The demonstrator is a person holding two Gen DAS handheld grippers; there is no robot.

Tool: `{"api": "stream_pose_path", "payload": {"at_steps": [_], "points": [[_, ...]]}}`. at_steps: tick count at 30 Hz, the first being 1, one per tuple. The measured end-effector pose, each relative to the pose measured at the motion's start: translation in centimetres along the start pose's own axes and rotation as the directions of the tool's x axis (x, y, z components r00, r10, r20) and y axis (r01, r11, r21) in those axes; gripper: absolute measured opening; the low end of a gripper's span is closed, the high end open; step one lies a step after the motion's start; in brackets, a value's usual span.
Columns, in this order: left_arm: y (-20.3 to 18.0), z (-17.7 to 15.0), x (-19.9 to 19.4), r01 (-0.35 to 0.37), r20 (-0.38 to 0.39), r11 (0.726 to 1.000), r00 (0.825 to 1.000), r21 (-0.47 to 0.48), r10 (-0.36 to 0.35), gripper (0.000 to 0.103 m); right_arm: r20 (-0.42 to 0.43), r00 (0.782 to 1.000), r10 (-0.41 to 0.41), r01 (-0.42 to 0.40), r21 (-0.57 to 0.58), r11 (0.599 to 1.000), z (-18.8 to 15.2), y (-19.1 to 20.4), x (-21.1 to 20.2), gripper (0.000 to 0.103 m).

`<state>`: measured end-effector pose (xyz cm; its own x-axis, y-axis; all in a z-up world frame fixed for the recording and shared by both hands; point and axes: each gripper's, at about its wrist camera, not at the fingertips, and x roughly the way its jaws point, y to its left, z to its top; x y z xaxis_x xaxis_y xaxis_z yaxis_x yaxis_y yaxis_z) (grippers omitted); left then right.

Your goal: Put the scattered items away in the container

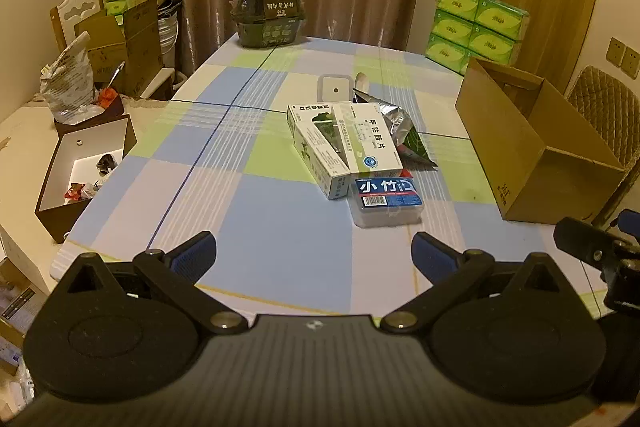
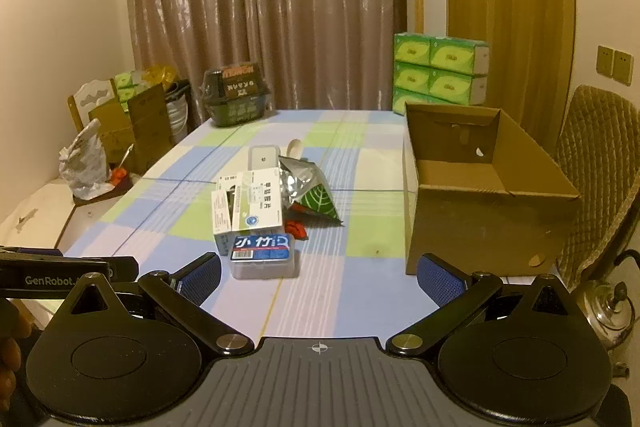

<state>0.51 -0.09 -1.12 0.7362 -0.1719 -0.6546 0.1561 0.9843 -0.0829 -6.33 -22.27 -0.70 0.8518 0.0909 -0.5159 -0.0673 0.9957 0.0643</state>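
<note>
A small heap lies mid-table: a clear box with a blue label [image 1: 387, 202] [image 2: 264, 255] nearest me, two white medicine cartons [image 1: 340, 143] [image 2: 248, 205] behind it, a silver and green foil pouch [image 1: 394, 125] [image 2: 308, 187], a small red item [image 2: 295, 228] and a white lidded tub [image 1: 335, 89] [image 2: 262, 157]. The open cardboard box [image 1: 528, 143] [image 2: 480, 195] stands at the right. My left gripper [image 1: 314, 259] hovers open over the near table edge, nothing between its fingers. My right gripper [image 2: 319, 277] is open too, in front of the heap and empty.
A checked cloth [image 1: 240, 155] covers the table. A dark basket [image 1: 269, 15] sits at the far end, green tissue packs [image 1: 476, 23] at the far right. A quilted chair [image 2: 600, 167] stands behind the box; an open brown box [image 1: 80, 167] and clutter lie left.
</note>
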Motion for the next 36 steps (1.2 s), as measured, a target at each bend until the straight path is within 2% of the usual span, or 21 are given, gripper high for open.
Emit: {"api": "stream_pose_path", "payload": {"at_steps": [8, 20, 36], "points": [[0.3, 0.1, -0.3, -0.01, 0.001, 1.0, 1.0, 0.002, 0.01, 0.102, 0.0, 1.0, 0.024, -0.024, -0.02, 0.999, 0.2, 0.9, 0.5, 0.101], [0.7, -0.5, -0.1, 0.006, -0.007, 1.0, 1.0, -0.01, -0.006, 0.102, -0.054, 0.998, -0.016, 0.013, -0.049, 0.999, -0.4, 1.4, 1.2, 0.101], [0.4, -0.4, -0.2, -0.011, -0.01, 1.0, 1.0, -0.004, 0.011, 0.102, -0.081, 0.997, -0.004, 0.002, -0.025, 1.0, -1.0, 0.9, 1.6, 0.101]]}}
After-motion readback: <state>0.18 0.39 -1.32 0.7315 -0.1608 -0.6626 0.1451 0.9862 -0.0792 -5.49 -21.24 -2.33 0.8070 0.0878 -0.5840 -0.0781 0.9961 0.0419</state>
